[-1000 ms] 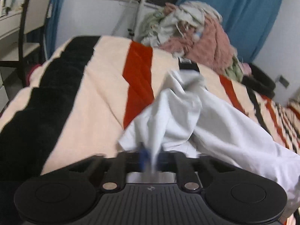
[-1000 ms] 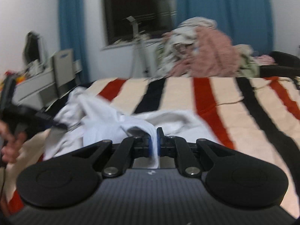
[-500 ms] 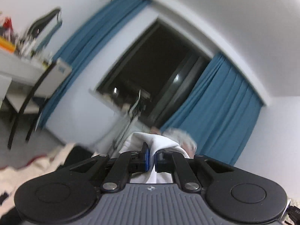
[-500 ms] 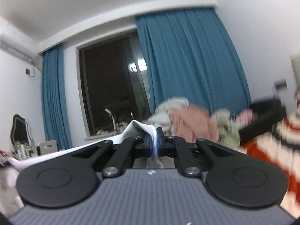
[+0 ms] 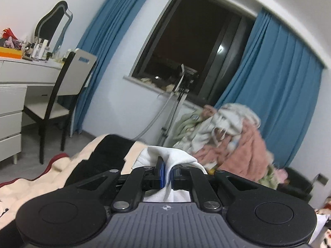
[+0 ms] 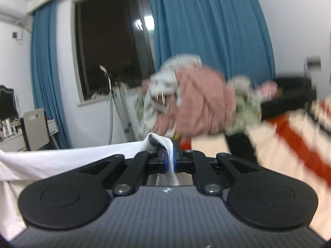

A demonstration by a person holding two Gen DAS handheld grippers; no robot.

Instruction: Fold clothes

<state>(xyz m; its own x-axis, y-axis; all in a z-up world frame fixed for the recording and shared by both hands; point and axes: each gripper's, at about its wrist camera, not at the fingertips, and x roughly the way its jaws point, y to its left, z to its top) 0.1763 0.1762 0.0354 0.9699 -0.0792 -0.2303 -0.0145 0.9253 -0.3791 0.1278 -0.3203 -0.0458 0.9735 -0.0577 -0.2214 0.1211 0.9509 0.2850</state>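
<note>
A white garment (image 5: 175,157) bunches over my left gripper (image 5: 167,173), which is shut on a fold of it above the striped bed. In the right wrist view the same white garment (image 6: 68,159) stretches taut to the left from my right gripper (image 6: 170,161), which is shut on its edge. Both grippers hold the cloth lifted off the bed; the rest of the garment hangs out of sight below the gripper bodies.
A cream, black and red striped blanket (image 5: 99,155) (image 6: 289,136) covers the bed. A heap of pink and pale clothes (image 5: 227,136) (image 6: 196,103) lies at its far end. A chair (image 5: 62,95) and white dresser (image 5: 12,95) stand left, under blue curtains (image 6: 206,31).
Both grippers rose from the bed with the white garment, tilting up toward the window, and have now tipped back down a little. The cloth is now pulled straight between them.
</note>
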